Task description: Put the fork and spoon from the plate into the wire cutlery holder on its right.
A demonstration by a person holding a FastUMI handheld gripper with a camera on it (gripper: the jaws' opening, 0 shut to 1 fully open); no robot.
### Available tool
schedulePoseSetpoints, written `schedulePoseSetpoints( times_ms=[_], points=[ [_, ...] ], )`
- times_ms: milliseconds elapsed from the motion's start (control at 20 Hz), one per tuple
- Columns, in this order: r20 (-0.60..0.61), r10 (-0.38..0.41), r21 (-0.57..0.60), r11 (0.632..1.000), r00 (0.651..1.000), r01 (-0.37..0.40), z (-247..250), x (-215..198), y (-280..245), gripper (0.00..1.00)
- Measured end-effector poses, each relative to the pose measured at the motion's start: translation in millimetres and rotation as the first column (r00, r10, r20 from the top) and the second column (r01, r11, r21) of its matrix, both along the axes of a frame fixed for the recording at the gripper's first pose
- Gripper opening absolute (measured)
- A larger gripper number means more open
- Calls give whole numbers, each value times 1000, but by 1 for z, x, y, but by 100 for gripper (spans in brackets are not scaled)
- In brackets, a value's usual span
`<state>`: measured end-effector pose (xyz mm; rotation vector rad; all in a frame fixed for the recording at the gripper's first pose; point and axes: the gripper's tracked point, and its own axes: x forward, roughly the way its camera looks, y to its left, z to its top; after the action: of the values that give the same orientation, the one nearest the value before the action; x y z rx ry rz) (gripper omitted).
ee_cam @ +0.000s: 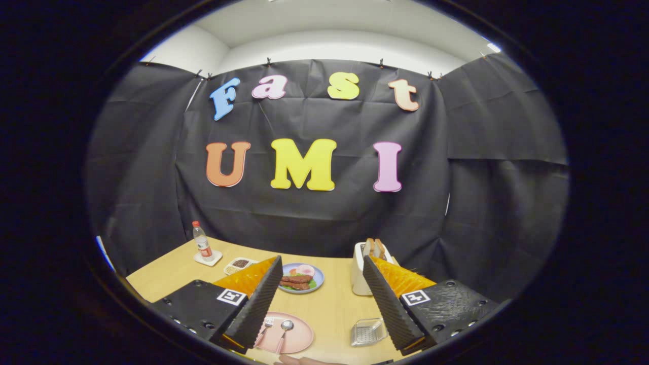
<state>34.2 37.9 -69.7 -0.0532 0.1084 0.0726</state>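
Site was a staged recording booth dressed as a dining spot, not a lived-in home: black cloth [324, 218] was clipped up as walls beneath a plain white ceiling [324, 35]. A light wooden table [329, 304] carried a mock meal, with a blue plate of food [301, 278] at 12 o'clock from the pink plate [296, 338], a toaster [362, 271] at 1 o'clock, and a water bottle [203, 242] at 10 o'clock.
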Motion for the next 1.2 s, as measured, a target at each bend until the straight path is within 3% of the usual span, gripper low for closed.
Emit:
schedulePoseSetpoints(
  times_ms=[400,850,1200],
  points=[
    [-215,-5,-59,998,977,-8,-133,15,40,95],
    [-493,-57,-122,993,868,-4,-294,19,68,95],
    [-599,-126,-118,991,791,68,-357,27,64,76]
  ],
)
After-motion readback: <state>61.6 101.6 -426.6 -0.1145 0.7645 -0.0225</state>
